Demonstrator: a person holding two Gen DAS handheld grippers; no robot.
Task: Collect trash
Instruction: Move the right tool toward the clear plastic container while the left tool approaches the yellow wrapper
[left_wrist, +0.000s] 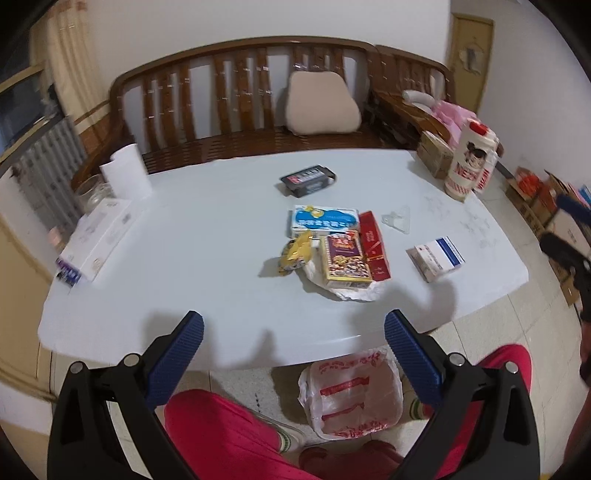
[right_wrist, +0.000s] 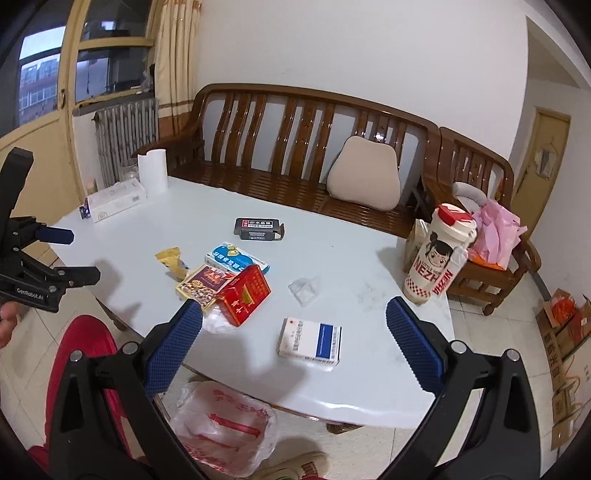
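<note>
In the left wrist view, the left tongs (left_wrist: 293, 338) hang wide open and empty over the near edge of the bench (left_wrist: 207, 236), so the collecting looks barely begun: the yellow wrapper (left_wrist: 295, 253), patterned box (left_wrist: 345, 260) and red box (left_wrist: 373, 245) lie clustered mid-bench, with the bag-lined bin (left_wrist: 351, 391) on the floor just under the near edge. In the right wrist view, the right tongs (right_wrist: 293, 336) are likewise spread wide and empty, with the blue-and-white box (right_wrist: 310, 341) lying between its fingers and near the rim. Judging from this, the next move is a short drop onto that box, then a carry past the edge down to the bin (right_wrist: 225, 428); bare bench surrounds it, though the tall cup (right_wrist: 437, 254) stands off to the right.
</note>
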